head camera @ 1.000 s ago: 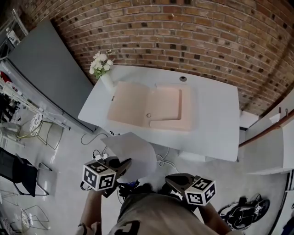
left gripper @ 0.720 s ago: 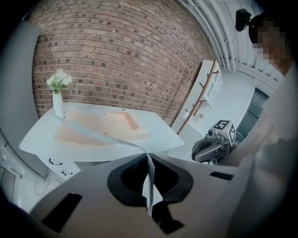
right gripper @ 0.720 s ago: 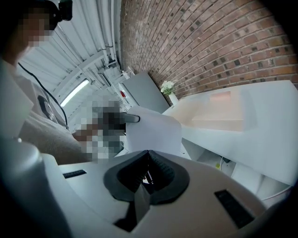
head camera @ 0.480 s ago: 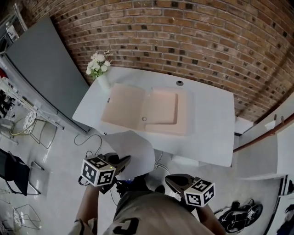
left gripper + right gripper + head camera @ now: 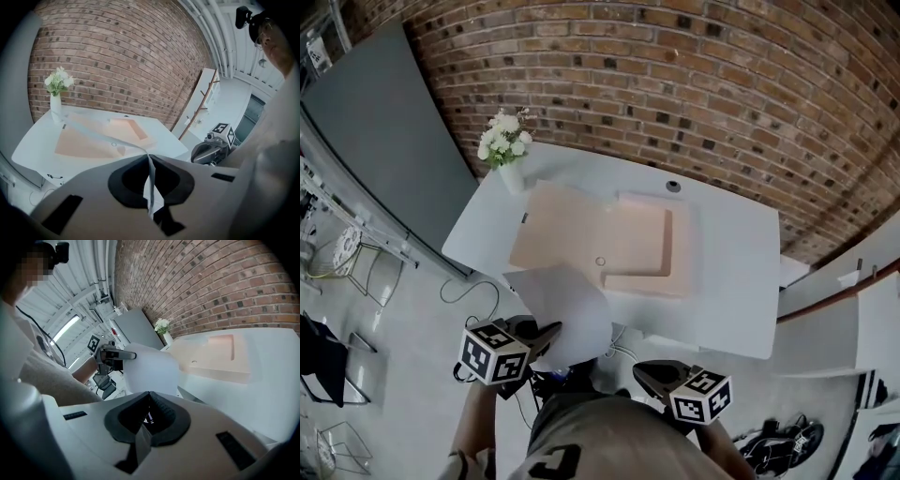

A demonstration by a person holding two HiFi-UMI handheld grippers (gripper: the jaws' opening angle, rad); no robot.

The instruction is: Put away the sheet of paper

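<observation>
A white sheet of paper (image 5: pixel 563 306) hangs in the air before the table's near edge, with my left gripper (image 5: pixel 549 331) shut on its lower corner. In the left gripper view the sheet's edge (image 5: pixel 151 186) runs between the closed jaws of the left gripper (image 5: pixel 149 157). An open pink folder (image 5: pixel 602 240) lies flat on the white table (image 5: pixel 733 262), its pocket side at the right. My right gripper (image 5: pixel 643 371) is low and to the right of the sheet, shut with nothing in it. From the right gripper (image 5: pixel 149 393) the sheet (image 5: pixel 151 369) and folder (image 5: pixel 212 357) show ahead.
A white vase of flowers (image 5: pixel 507 142) stands at the table's far left corner. A small round fitting (image 5: pixel 674 187) sits near the table's back edge. A grey panel (image 5: pixel 382 141) leans at the left, a brick wall (image 5: pixel 675 84) stands behind, and cables (image 5: pixel 478 281) lie on the floor.
The table and folder have come a little closer in the head view. The held sheet now overlaps the table's near edge. Both grippers keep their hold and pose.
</observation>
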